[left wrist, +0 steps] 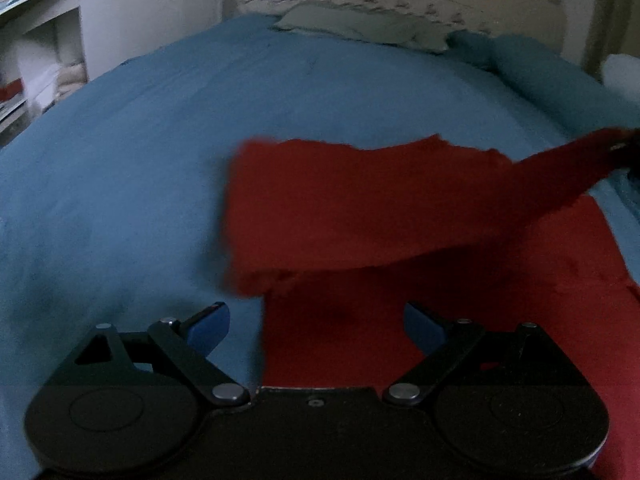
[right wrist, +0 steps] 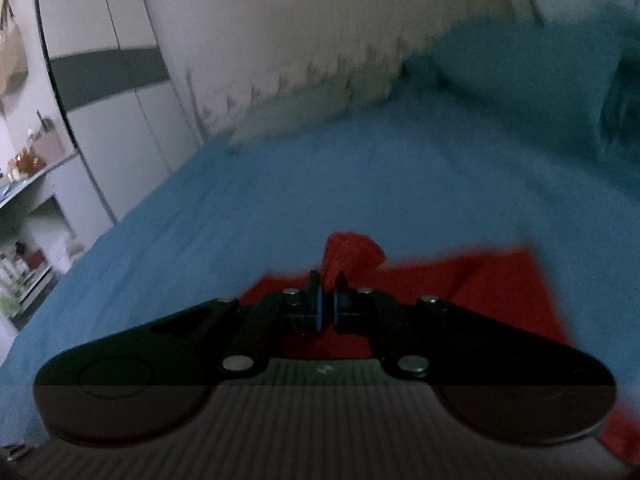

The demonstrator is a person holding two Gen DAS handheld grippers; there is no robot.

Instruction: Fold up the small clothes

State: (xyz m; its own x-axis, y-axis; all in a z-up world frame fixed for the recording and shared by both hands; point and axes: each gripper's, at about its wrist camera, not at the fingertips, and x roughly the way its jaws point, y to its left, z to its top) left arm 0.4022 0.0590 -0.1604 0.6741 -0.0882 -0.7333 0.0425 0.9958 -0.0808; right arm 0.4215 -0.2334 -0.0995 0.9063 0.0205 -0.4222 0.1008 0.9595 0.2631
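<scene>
Red garment point(left wrist: 400, 216) lay on blue bedspread point(left wrist: 140, 160), one part lifted and pulled taut toward right edge of left wrist view. Pinched at a bunched corner point(right wrist: 352, 252) by right gripper point(right wrist: 327, 312), pads clamped together on the cloth. Left gripper point(left wrist: 316, 326) hovered spread wide over garment's near edge, holding nothing. Grey-green pillow point(left wrist: 360, 26) rested by headboard.

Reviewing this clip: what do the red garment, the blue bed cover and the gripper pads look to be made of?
Red garment: soft matte fabric, probably cotton knit; it drapes and bunches in the right gripper.
Blue bed cover: matte woven cloth, likely cotton; faint creases, no sheen.
Blue pads of the left gripper: smooth, probably rubber or plastic; uncertain.
</scene>
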